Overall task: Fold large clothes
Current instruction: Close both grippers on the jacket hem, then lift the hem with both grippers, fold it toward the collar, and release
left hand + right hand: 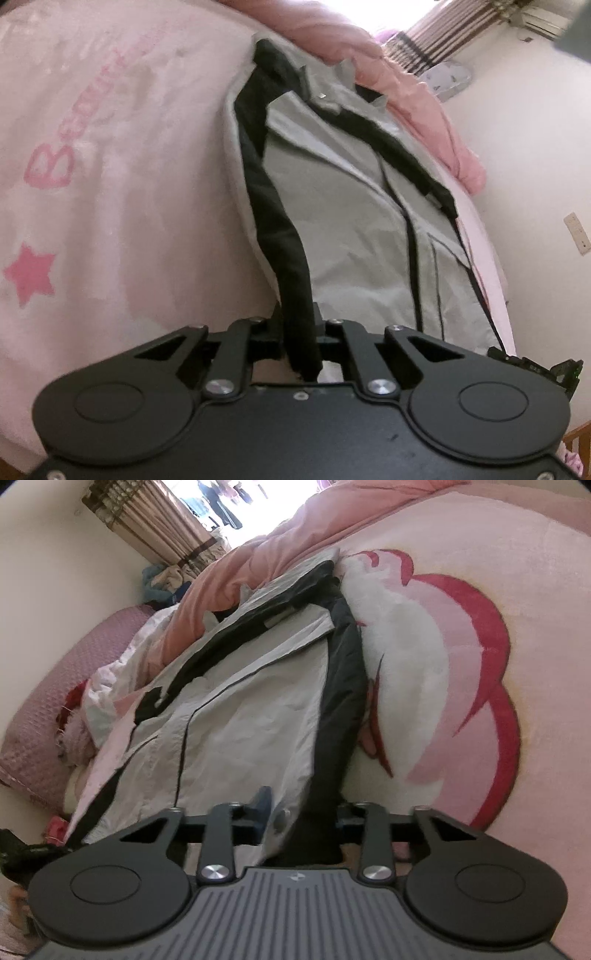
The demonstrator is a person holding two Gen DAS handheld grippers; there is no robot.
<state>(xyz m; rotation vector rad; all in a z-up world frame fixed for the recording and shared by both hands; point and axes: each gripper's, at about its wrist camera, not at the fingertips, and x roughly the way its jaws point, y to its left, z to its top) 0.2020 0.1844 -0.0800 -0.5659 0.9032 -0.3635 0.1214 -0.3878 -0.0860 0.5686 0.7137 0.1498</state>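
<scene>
- Grey jacket (354,229) w/ black trim lies spread on a pink blanket (122,155) covering the bed; it runs away from both cameras toward the window end.
- Left tongs (299,332): closed on the jacket's black edge band (291,266); band passes between the fingers and drops down past the body of the tool.
- Band looks pulled fairly taut from the tongs up to the far corner of the garment.
- Right tongs (301,818): fingers set wider apart, w/ the jacket's near hem bunched between them, grey cloth plus black band. Can't tell if they actually pinch it.
- A round snap button (282,818) sits on the hem just beside the left-side finger in right-wrist view.
- Blanket: pink "B…" lettering (55,162) and a pink star (31,275) left of the jacket in left view; big red-and-white cartoon print (443,686) right of the jacket in right view.
- Crumpled pink duvet (258,572) touches the jacket's far end.
- White garment (122,672) beside the jacket's left edge in right view; purple pillow (55,686) beyond it, near the wall.
- Striped curtain (159,524) by a bright window; detail there blown out.
</scene>
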